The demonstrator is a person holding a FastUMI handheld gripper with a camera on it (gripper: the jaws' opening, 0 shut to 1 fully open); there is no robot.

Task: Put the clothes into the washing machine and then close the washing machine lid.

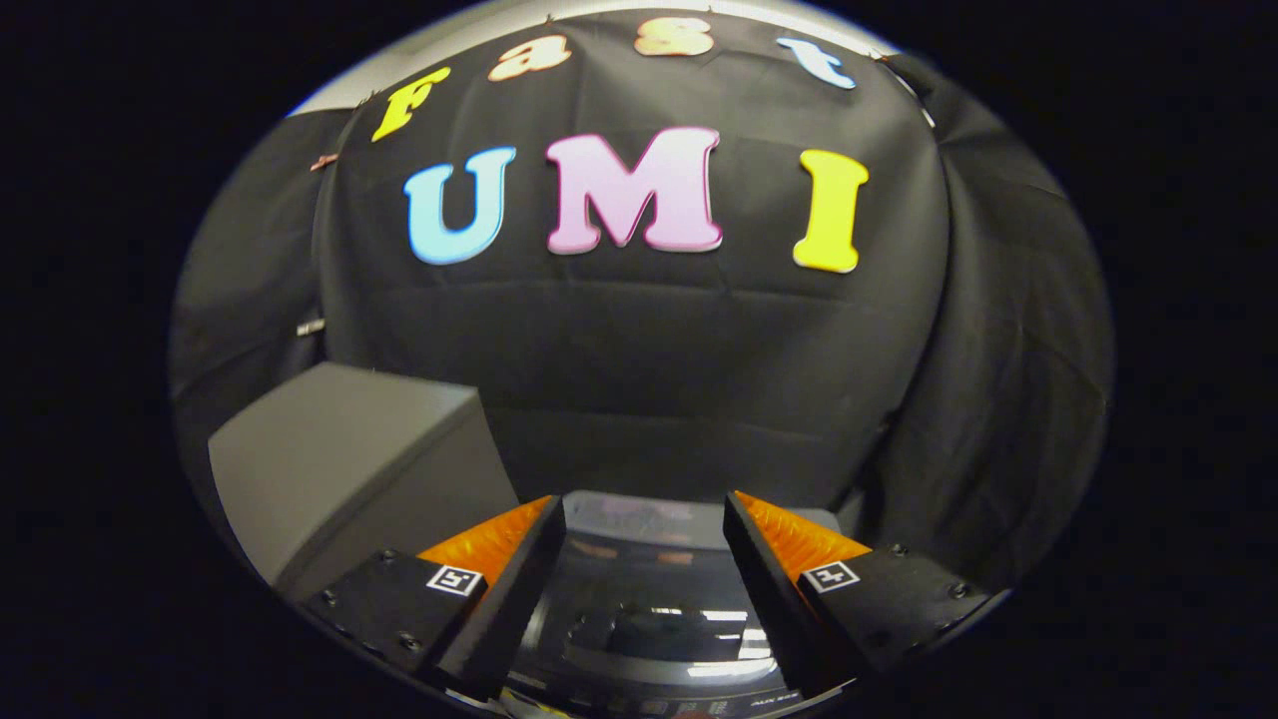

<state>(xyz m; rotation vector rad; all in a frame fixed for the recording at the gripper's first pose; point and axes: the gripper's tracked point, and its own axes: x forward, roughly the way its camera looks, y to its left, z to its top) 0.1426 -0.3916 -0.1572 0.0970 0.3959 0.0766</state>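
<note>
The claw point(644, 559) is being held with its two fingers spread apart, and nothing is being pinched between them. Directly below and between the fingers, the glossy dark glass lid of the washing machine point(654, 624) is being viewed from above; it is being shown lying flat, apparently closed, with ceiling lights being reflected in it. The lid's long axis is being judged to run across the gap between the fingers. Just beyond the fingertips, the machine's pale grey rear panel point(649, 519) is being seen. Beside the left finger, a plain grey box-shaped block point(344, 464) is being shown, standing near the machine. No clothes are being made out here; whether they are already inside cannot be told.
</note>
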